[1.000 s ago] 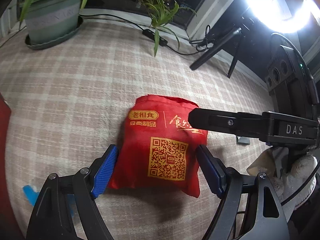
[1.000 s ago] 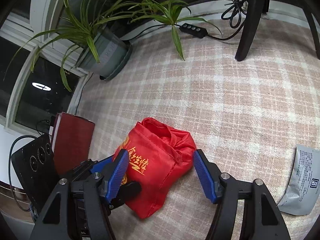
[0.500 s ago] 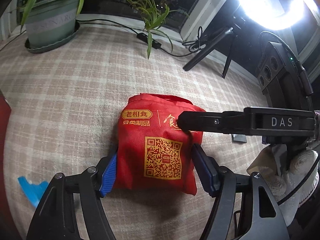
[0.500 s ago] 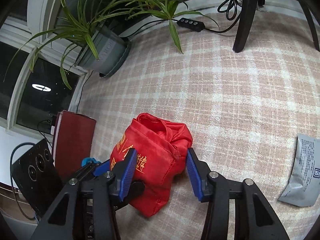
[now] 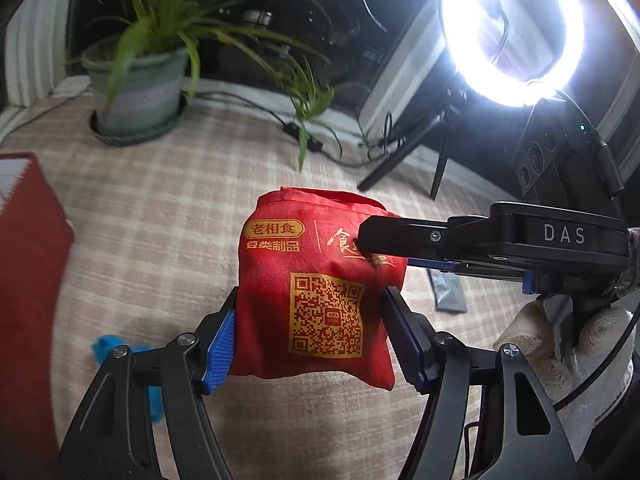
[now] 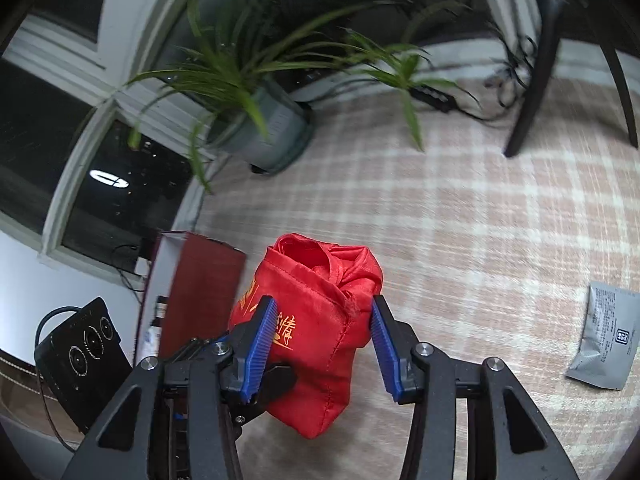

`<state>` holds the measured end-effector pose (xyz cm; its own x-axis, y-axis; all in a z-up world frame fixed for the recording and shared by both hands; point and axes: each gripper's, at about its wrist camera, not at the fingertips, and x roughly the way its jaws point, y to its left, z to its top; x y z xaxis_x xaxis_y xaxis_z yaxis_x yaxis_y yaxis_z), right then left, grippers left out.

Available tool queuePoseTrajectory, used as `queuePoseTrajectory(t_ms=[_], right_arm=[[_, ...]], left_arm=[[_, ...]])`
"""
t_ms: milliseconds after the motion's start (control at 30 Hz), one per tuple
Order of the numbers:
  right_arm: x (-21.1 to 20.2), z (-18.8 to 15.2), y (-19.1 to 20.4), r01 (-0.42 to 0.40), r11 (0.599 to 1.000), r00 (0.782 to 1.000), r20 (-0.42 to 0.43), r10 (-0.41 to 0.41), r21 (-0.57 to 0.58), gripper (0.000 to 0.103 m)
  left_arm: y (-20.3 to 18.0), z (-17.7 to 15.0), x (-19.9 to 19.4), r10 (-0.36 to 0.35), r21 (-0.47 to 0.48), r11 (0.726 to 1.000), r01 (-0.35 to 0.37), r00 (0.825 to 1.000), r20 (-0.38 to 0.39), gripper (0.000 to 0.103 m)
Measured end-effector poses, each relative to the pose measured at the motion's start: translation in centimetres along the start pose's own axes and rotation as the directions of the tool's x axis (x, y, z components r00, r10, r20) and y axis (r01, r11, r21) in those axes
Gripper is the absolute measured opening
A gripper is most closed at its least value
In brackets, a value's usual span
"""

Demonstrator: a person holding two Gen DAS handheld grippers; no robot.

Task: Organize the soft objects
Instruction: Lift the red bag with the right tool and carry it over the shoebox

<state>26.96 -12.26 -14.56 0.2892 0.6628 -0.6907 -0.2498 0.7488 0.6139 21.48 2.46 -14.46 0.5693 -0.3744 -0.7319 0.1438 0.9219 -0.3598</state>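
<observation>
A second ago your left gripper stood wide around the red pouch with gaps on both sides; now its blue pads press the pouch's lower flanks, so it has hold of it; your right gripper has likewise narrowed and now pinches the pouch's upper part, just under its gathered mouth; the pouch, which lay flat on the checked worktop, appears lifted clear of it between the two grippers, so I judge the pick-up made and the carry to wherever it belongs as the step ahead; going left to right around you: a dark red box stands at the left edge, a blue scrap lies just beside your left gripper, a potted plant sits far back, a grey sachet lies well apart to the right, and the ring light with its tripod legs stands at the far right; the box is the nearest obstacle if you swing left.
</observation>
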Motion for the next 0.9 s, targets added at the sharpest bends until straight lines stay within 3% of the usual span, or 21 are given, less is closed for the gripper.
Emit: queuePoseTrajectory(t_ms=[400,900], right_arm=[[1.0,0.3,10.6,-0.08,0.982,0.997,-0.015,0.078,-0.169,0.043],[7.9,-1.0,23.7,-0.16,0.902,0.986,-0.103,0.129,-0.401,0.043]], left_arm=[[4.1,0.4,-8.8,0.086,-0.097,0.993,-0.073,0.987,0.136,0.067],[12.7,-0.9,-17.3,0.28,-0.206,0.949,-0.237,0.936,0.213,0.067]])
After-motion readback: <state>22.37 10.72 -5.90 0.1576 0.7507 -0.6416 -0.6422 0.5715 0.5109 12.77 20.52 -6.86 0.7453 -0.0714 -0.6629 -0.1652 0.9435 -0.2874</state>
